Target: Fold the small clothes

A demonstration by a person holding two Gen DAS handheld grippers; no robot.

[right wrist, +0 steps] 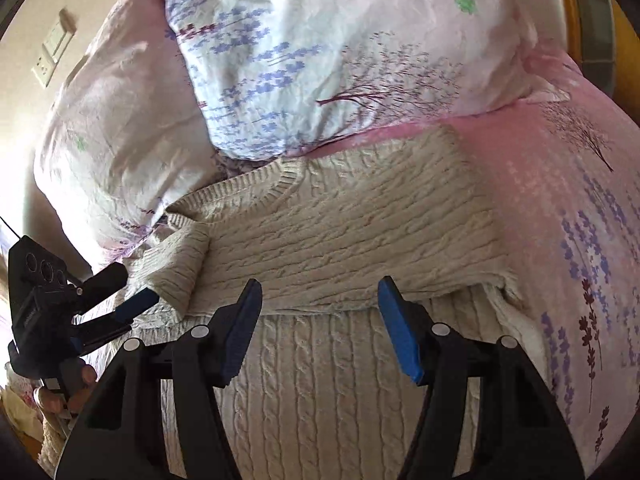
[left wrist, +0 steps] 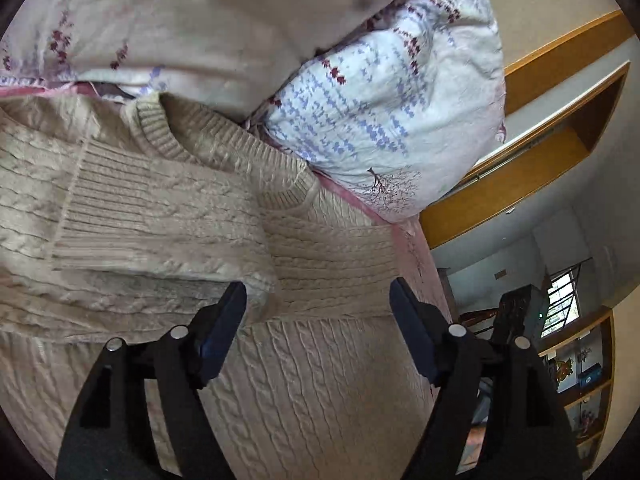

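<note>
Sweater [right wrist: 344, 232] lies on the bed [right wrist: 560, 184], sleeves folded in, below the pillows [right wrist: 320, 60]. We hold our left hand-held gripper [left wrist: 318, 316] and right hand-held gripper [right wrist: 318, 320] over it, jaws apart, empty.

**Left wrist view: open jaws over a part-folded cable-knit sweater**

Left gripper [left wrist: 318, 300] low in frame, jaws standing wide apart, nothing between the blue pads [left wrist: 224, 332]. Beneath and ahead: a beige cable-knit sweater [left wrist: 280, 380] spread flat. One sleeve [left wrist: 152, 220] lies folded across the chest, its ribbed cuff toward the left; the sleeve's folded end sits just beyond the near finger. Ribbed collar [left wrist: 160, 136] at the far edge, close under a pillow [left wrist: 380, 92] printed with lilac and dark red sprigs. A second, paler pillow [left wrist: 180, 20] upper left. Pink bedsheet [left wrist: 416, 248] showing along the sweater's right edge. Right of frame: wooden door frame [left wrist: 560, 92], a barred window [left wrist: 560, 300], wooden shelves [left wrist: 584, 376].
</note>
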